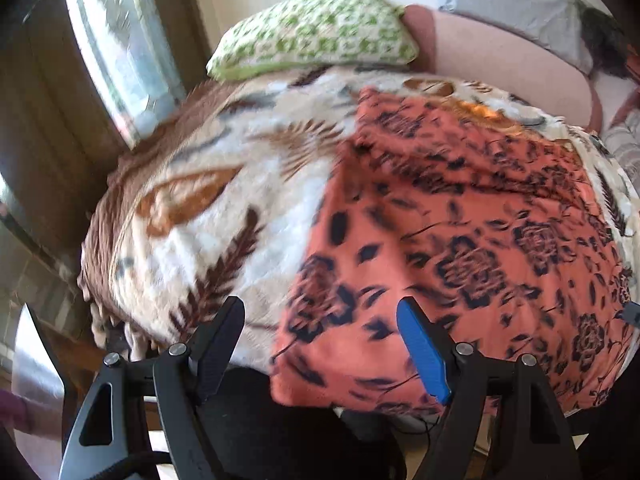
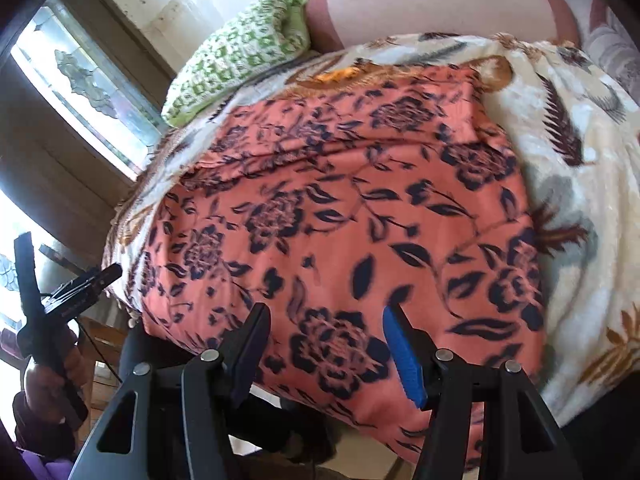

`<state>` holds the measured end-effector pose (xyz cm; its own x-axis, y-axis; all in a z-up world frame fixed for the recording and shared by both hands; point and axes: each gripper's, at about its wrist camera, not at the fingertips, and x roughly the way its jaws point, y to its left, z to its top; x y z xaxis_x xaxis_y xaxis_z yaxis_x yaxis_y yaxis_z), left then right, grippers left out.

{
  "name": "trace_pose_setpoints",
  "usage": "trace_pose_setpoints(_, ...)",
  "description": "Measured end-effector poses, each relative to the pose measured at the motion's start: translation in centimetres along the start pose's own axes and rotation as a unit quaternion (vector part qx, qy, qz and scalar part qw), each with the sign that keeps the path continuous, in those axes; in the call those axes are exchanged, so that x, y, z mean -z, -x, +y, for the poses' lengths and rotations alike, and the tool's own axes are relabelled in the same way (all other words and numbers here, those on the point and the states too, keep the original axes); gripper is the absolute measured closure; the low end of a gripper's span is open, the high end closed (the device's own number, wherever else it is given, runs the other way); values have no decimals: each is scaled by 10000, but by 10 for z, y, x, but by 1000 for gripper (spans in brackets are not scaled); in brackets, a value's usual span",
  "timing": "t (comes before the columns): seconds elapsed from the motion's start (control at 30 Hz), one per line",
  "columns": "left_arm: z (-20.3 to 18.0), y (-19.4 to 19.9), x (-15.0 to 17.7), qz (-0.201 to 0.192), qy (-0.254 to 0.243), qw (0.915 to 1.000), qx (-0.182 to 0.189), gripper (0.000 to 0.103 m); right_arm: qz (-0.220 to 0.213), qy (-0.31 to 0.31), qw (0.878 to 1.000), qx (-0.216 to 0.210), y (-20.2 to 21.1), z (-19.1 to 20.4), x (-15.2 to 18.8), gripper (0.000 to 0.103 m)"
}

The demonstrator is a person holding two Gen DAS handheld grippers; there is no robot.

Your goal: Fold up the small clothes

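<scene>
Both grippers stand open above the bed with nothing between their fingers. Left gripper (image 1: 320, 344), at the bottom of its own view, has wide jaws, one finger black and one blue (image 1: 424, 352); the right gripper (image 2: 326, 344), at the bottom of its view, is open a little less.

Largest is the cream blanket (image 1: 192, 208) with brown feather print, which covers the bed. Its fringed edge runs down the left side of both views, and past it there is free space toward a window (image 1: 120, 52) in the upper left.

On the blanket lies the task's thing, an orange cloth (image 2: 340, 208) with dark flowers, spread nearly flat in the middle. Its lower edge hangs over the near border of the bed, just beyond the fingertips.

Smaller, a green-and-white pillow (image 1: 316, 36) lies at the top, touching a pink cushion (image 1: 500, 52).

No writing can be read.
</scene>
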<state>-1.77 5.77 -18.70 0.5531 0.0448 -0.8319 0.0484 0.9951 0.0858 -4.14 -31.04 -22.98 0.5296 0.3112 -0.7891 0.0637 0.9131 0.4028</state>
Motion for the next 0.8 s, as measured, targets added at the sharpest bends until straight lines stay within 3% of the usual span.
trace_pose_setpoints(0.2,54,-28,11,381,377,9985,111,24,-115,-509,9981,321,19,-43,7,37)
trace_pose_setpoints(0.53,56,-57,20,827,161,9870,1372,24,113,-948,9936,600,16,-76,18,37)
trace_pose_setpoints(0.67,49,-68,20,899,68,9806,1739,51,91,-1027,9930,585,16,-77,18,37)
trace_pose_setpoints(0.8,42,-75,17,850,-32,9806,1764,63,111,-974,9937,549,13,-70,16,37)
